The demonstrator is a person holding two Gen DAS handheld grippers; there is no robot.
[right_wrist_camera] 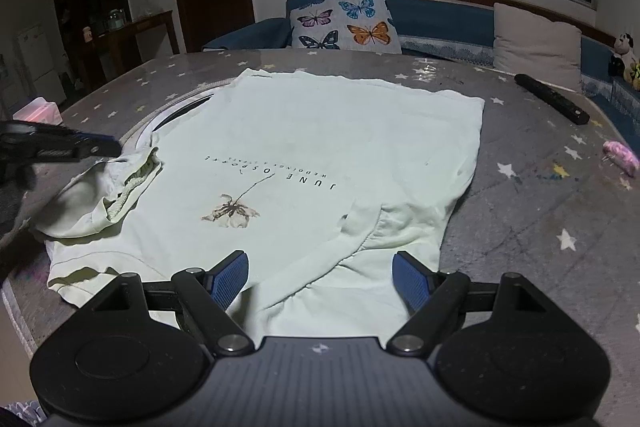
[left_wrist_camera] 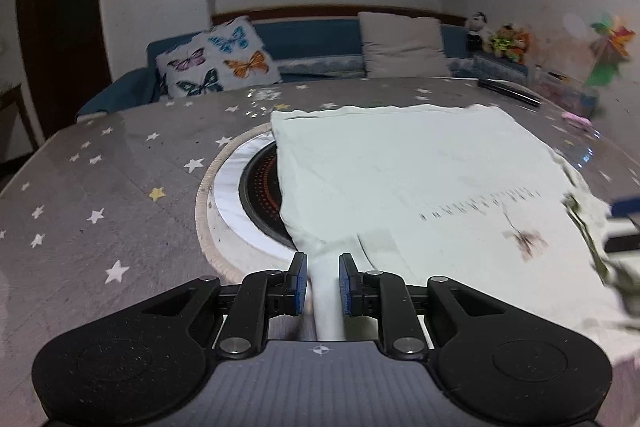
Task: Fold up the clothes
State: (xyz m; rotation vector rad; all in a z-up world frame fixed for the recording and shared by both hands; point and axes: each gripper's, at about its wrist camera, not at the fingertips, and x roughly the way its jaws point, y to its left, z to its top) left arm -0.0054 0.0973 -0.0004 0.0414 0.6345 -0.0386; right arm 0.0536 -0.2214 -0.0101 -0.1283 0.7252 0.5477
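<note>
A pale green T-shirt (right_wrist_camera: 320, 147) with a flower print and black lettering lies spread on the grey star-patterned table (right_wrist_camera: 540, 227). In the left wrist view the shirt (left_wrist_camera: 420, 179) covers the right half. My left gripper (left_wrist_camera: 323, 277) has its blue pads narrowly apart around a fold of the shirt's sleeve, pinching it. It also shows in the right wrist view (right_wrist_camera: 100, 147) at the shirt's left sleeve. My right gripper (right_wrist_camera: 320, 275) is open, its jaws wide over the shirt's near right sleeve.
A round black cooktop (left_wrist_camera: 260, 199) with a white ring sits in the table, partly under the shirt. A black remote (right_wrist_camera: 552, 99) and a pink object (right_wrist_camera: 622, 157) lie at the right. A sofa with a butterfly cushion (right_wrist_camera: 344, 19) stands behind.
</note>
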